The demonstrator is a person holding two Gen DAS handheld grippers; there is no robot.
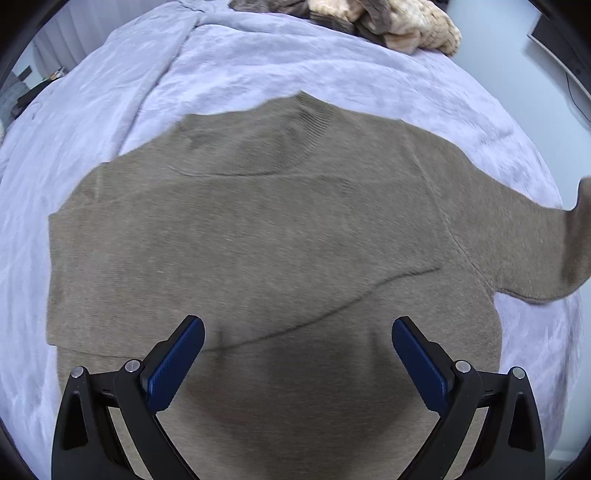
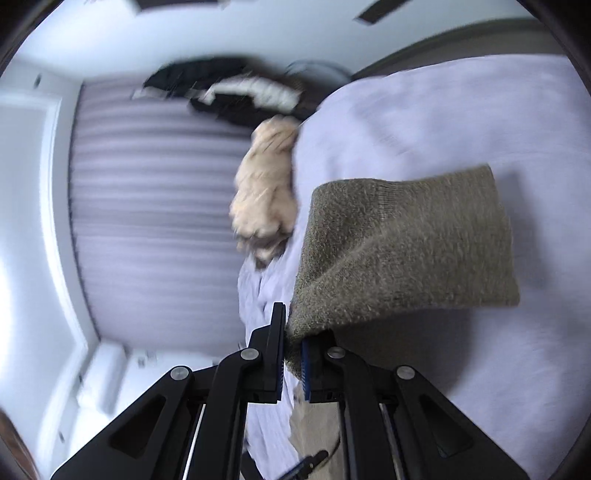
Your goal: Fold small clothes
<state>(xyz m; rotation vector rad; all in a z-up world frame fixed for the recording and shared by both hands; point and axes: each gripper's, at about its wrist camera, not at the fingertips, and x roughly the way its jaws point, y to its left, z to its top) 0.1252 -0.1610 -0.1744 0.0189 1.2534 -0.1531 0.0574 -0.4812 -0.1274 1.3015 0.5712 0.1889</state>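
A taupe knit sweater (image 1: 266,240) lies flat on a lavender blanket (image 1: 110,110), collar pointing away. Its left side is folded in over the body. Its right sleeve (image 1: 535,251) stretches out to the right and lifts at its end. My left gripper (image 1: 297,332) is open and empty, just above the sweater's lower body. My right gripper (image 2: 293,343) is shut on the sleeve's cuff end (image 2: 406,251), which hangs in front of the tilted, blurred right wrist view, above the blanket (image 2: 461,129).
A pile of cream and grey-brown knitwear (image 1: 388,22) lies at the blanket's far edge; the cream piece also shows in the right wrist view (image 2: 266,192). Curtains (image 2: 155,206) and dark clothes (image 2: 236,92) stand beyond the bed. A monitor edge (image 1: 565,59) is at the right.
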